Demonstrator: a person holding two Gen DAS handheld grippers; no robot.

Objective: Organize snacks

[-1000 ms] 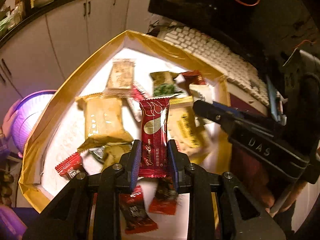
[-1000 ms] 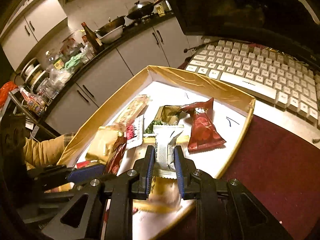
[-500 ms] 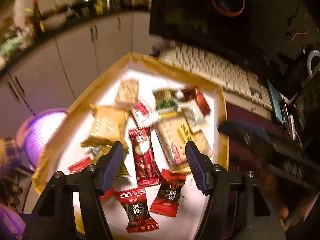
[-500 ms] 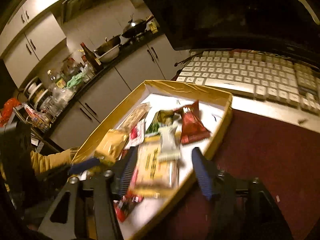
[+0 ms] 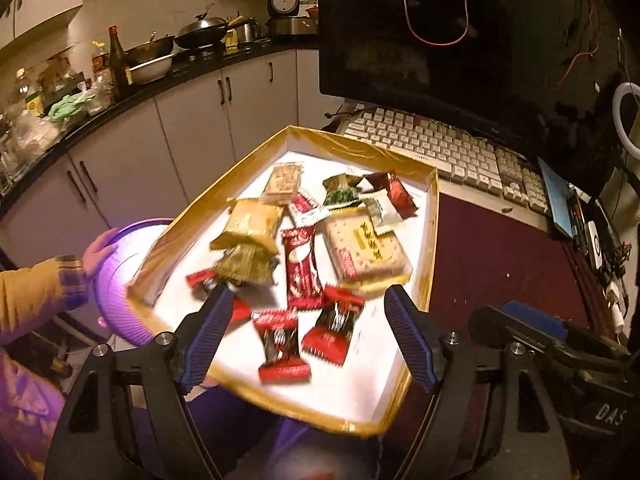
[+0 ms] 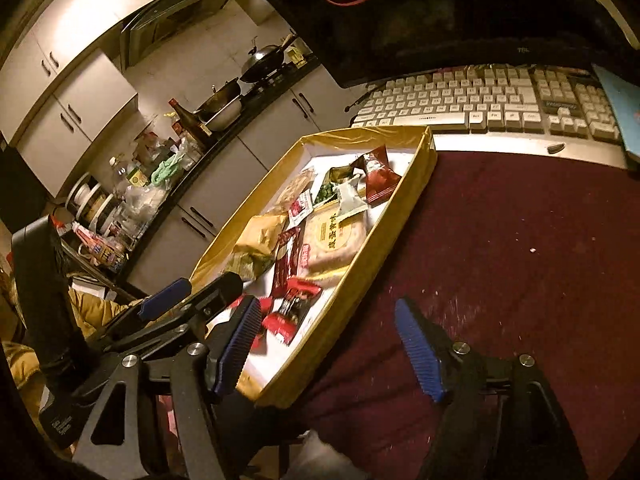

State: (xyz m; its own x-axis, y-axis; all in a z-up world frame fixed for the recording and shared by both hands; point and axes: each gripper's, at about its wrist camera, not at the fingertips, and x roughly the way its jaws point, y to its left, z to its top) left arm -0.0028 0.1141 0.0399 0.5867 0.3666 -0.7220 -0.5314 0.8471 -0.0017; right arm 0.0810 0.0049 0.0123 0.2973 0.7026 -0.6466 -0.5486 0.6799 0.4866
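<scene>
Snack packets are seen scattered in a gold-rimmed box lid (image 5: 431,216) on a maroon-covered table (image 6: 520,248), ahead of both pairs of jaws. The left gripper (image 5: 308,340) is held released above the near end of the lid, its jaws opening with nothing gripped between them; two red candy packets (image 5: 304,336) lie below the gap. The right gripper (image 6: 328,348) is likewise released and opening, one of its jaws over the lid's near corner, the other over bare cloth. A long red wafer bar (image 5: 300,266) and a cracker pack (image 5: 366,246) lie just beyond. The packets overlap, so it is judged that a neighbour could be pinched along with the target, or the near rim nudged by a low jaw.
</scene>
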